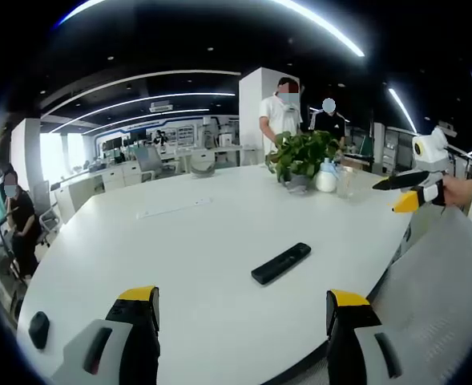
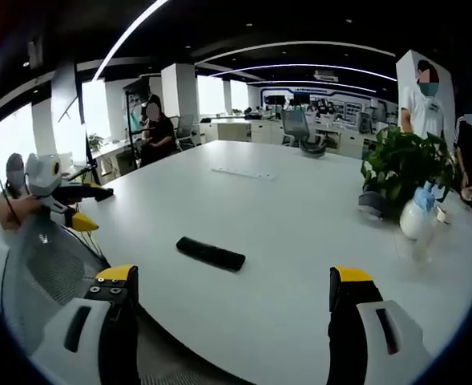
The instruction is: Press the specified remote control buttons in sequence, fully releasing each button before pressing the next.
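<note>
Evidently nothing had been pressed yet: the slim black rectangular plastic remote control point(image 1: 280, 263) lay flat and untouched on the smooth, matte white oval table point(image 1: 179, 265), every press in the sequence left to do. In the left gripper view it sat at about one o'clock from the left gripper point(image 1: 244, 321), well apart from the yellow-tipped black jaws, which stood spread wide and empty. In the right gripper view the remote point(image 2: 211, 253) lay at about eleven o'clock from the right gripper point(image 2: 233, 317), its jaws likewise parted with nothing between them. Farther back stood a leafy green potted plant point(image 2: 401, 166) beside a rounded white spray bottle point(image 2: 417, 216), and a small dark rounded object point(image 1: 38, 329) rested near the table's edge.
</note>
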The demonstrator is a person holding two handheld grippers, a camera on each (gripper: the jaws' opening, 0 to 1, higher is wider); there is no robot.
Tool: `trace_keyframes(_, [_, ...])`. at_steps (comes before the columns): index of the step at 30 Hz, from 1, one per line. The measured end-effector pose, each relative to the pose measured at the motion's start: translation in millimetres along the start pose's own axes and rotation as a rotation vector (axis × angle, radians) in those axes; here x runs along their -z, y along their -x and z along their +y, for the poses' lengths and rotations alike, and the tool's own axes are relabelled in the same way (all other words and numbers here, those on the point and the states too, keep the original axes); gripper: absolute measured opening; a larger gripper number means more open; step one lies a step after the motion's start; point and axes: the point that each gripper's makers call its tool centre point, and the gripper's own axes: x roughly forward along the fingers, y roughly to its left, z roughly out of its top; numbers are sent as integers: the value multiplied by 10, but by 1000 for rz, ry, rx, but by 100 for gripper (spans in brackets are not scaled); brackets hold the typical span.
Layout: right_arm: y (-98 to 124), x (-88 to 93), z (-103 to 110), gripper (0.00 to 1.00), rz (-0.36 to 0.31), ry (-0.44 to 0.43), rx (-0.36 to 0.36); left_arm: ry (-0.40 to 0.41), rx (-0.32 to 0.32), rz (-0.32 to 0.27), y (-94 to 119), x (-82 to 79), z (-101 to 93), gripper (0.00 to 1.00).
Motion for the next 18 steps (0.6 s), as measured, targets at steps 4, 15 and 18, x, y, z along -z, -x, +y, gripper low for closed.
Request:
trace_keyframes(4, [41,10,37,100,-3,-2,5,-2,2,1,-2,2,-5,89])
trace_keyframes(15, [42,-12,78,100,-22,31,25,-3,0,1,1,4,-1,89])
trace_keyframes(18, [21,2,79,100,-13,39,27,5,-5,-5,5,-6,11,89])
